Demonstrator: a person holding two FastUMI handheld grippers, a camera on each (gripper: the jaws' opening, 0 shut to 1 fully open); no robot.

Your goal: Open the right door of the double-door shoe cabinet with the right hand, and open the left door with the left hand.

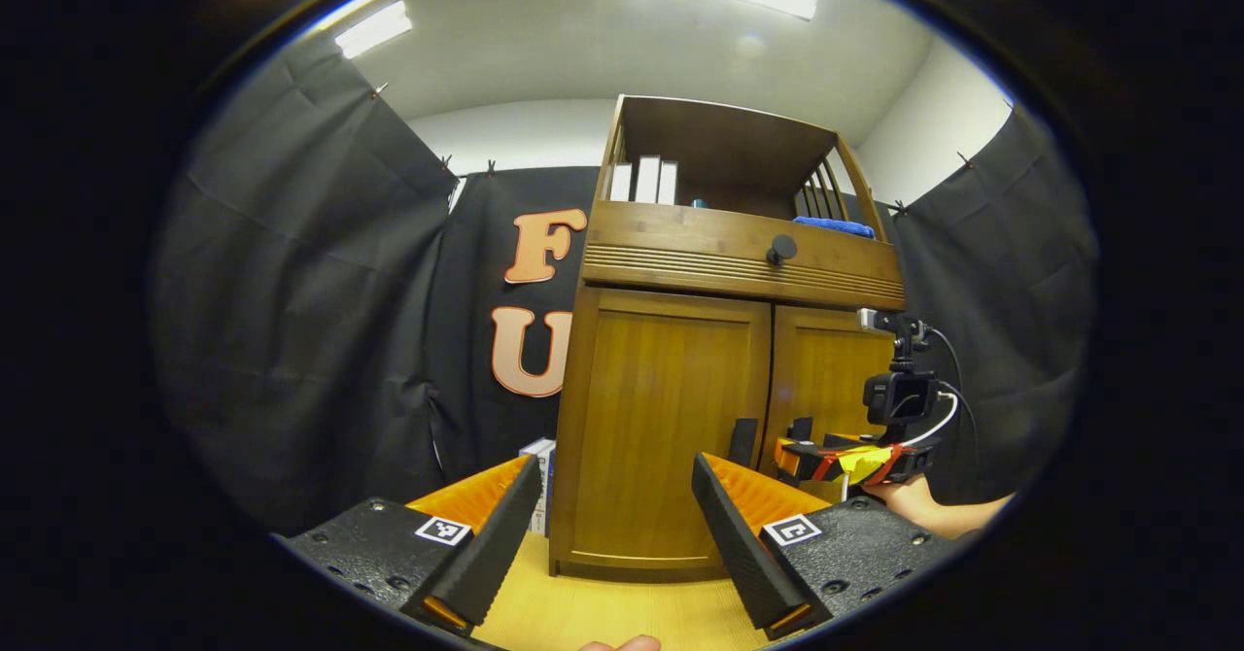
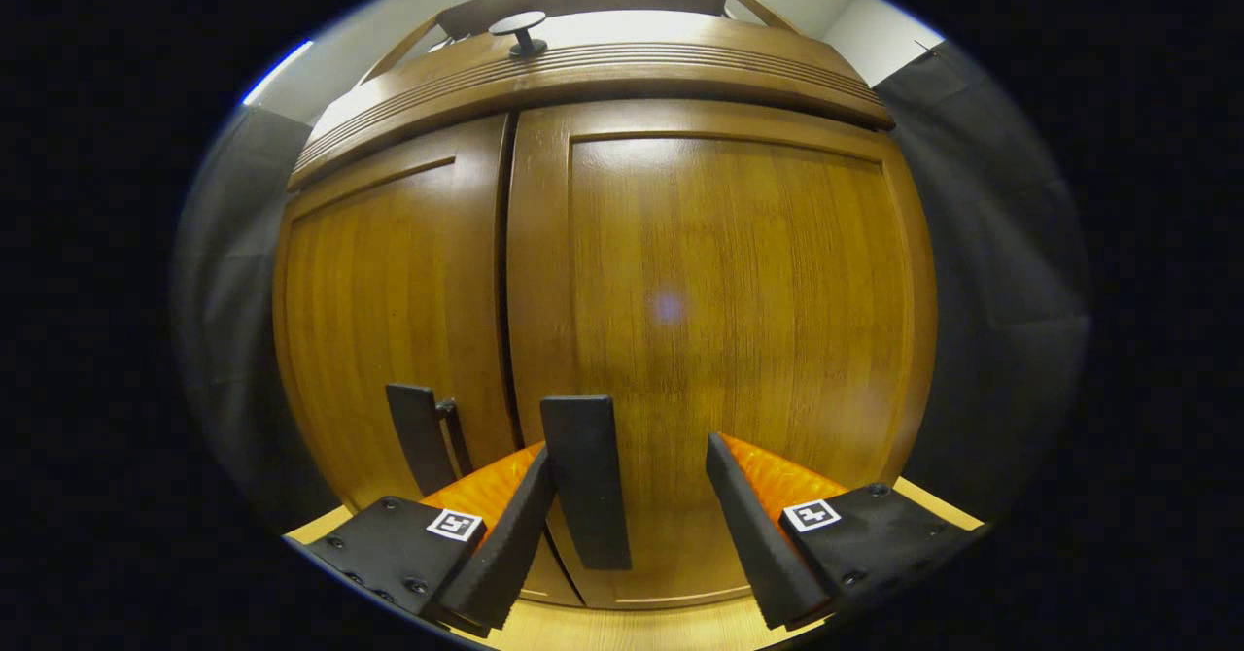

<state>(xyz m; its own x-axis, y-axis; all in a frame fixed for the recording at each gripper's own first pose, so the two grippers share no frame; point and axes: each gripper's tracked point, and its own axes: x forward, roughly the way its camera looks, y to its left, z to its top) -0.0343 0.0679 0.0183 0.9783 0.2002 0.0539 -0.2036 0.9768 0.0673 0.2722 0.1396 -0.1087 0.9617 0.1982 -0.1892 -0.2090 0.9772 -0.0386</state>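
Upright, the shoe cabinet [image 1: 680,418] is seen with both doors closed, each dark handle [image 2: 586,481] running vertically. Right tongs [image 2: 627,525] are spread wide, the right door's handle standing between them ungripped. Left tongs [image 1: 617,534] are held open, well back.

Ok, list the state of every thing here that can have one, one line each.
Right door: closed.
Left door: closed.
Right door handle: between the open fingers, not clamped.
Left door handle: untouched.
Drawer: shut.
Left hand-held gripper: open, back from the cabinet.
Right hand-held gripper: open, close to the right door.
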